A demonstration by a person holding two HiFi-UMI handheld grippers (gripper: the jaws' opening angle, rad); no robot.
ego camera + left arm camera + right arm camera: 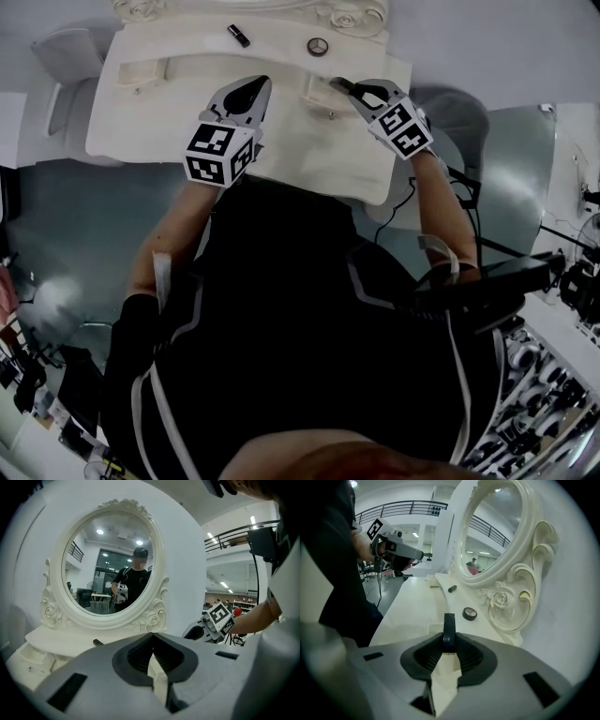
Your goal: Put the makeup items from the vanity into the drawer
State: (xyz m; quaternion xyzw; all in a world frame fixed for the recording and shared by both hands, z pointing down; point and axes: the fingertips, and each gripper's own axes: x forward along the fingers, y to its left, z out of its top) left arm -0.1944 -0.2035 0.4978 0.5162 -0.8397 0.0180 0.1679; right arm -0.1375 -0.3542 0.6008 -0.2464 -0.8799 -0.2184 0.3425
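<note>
My right gripper (345, 86) (449, 645) is shut on a thin dark disc-shaped makeup item (449, 627), held on edge above the white vanity (187, 141), over its right small drawer (322, 101). A round compact (319, 46) (469, 614) and a black tube (238, 36) (452, 588) (97, 642) lie on the raised shelf under the mirror. My left gripper (253, 90) (153, 637) hovers over the vanity's middle with its jaw tips together and nothing between them.
An oval mirror (110, 564) in a carved cream frame (506, 597) stands at the back of the vanity. A second small drawer (141, 73) sits at the left. A white chair (66, 56) stands off the left corner, and cables (394, 220) hang below the right front edge.
</note>
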